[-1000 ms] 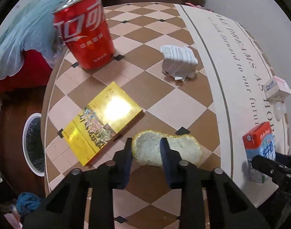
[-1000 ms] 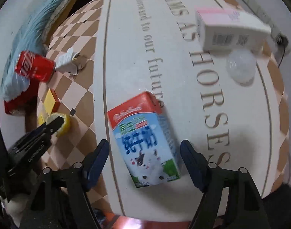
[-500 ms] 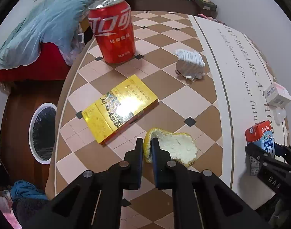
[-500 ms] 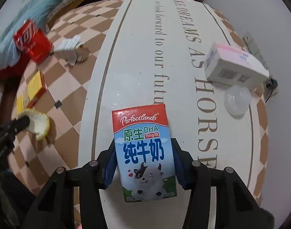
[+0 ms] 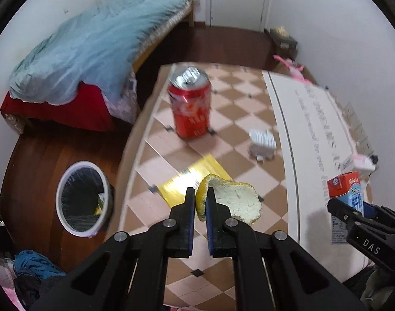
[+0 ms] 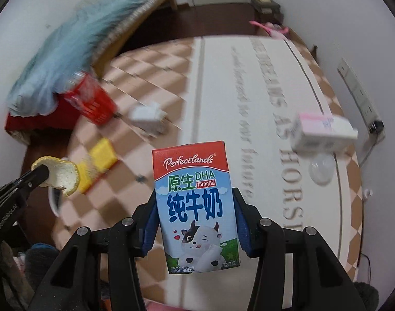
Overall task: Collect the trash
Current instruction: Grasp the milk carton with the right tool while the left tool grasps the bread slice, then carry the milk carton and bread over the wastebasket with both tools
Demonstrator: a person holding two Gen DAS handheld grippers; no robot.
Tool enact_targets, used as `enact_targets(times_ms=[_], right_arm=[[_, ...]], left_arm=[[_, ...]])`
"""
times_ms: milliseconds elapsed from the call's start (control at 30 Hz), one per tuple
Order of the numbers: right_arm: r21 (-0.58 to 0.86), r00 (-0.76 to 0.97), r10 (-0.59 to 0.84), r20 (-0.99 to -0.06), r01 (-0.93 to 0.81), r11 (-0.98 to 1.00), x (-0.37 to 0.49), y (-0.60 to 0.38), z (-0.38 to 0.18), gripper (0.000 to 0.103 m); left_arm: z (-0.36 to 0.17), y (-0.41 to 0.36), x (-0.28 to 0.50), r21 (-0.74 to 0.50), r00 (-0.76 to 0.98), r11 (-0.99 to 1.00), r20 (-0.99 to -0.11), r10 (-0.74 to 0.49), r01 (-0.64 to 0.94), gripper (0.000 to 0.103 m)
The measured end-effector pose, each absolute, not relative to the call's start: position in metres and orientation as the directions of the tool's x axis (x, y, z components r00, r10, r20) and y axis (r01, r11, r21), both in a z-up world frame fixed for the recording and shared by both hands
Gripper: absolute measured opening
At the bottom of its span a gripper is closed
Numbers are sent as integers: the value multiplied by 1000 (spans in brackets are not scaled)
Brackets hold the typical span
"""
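**Two tools, each gripping one piece of trash above the surface**

The left tool [image 5: 198, 202] has its jaws nearly closed on the rim of a piece of citrus peel [image 5: 233, 202], yellow outside and white inside, held clear of the surface [image 5: 238, 119]. The right tool [image 6: 194, 223] clamps a small milk carton [image 6: 194, 207] by its two sides, upright, red top upward, also off the surface.

Only the left wrist view shows the round white-rimmed bin [image 5: 80, 199] with a dark liner, standing on the wooden floor beside the surface, to the left of the peel. It also shows a red soda can [image 5: 191, 108] upright on the checkered part, a yellow flat box [image 5: 189, 178] lying partly behind the peel, and a crumpled white paper packet [image 5: 262, 142].

Only the right wrist view shows the carton's printed front, a pink-and-white box [image 6: 324, 132] near the far right edge, and a clear round lid [image 6: 321, 168] just beside it. A bed with blue bedding [image 5: 88, 49] appears in both views.
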State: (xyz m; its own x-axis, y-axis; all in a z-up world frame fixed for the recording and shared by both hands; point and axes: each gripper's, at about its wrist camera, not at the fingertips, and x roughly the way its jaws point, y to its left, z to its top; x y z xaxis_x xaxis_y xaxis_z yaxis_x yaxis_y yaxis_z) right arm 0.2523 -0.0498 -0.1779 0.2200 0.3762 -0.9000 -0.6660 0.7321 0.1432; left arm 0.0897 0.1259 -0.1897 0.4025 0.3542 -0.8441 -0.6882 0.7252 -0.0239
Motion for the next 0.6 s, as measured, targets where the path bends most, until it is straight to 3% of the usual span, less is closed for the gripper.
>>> enact_targets(times_ms=[367,600], right_arm=[[233,159,565,-810,-797,557,183,50,-100,53],[254,70,592,-803,-858,446,124,155,-102,53]], left_arm=[[-110,193,12,-28,439,643,-753,490,-765,5],[-103,258,-53,-6,372,542,-734,568,-840,5]])
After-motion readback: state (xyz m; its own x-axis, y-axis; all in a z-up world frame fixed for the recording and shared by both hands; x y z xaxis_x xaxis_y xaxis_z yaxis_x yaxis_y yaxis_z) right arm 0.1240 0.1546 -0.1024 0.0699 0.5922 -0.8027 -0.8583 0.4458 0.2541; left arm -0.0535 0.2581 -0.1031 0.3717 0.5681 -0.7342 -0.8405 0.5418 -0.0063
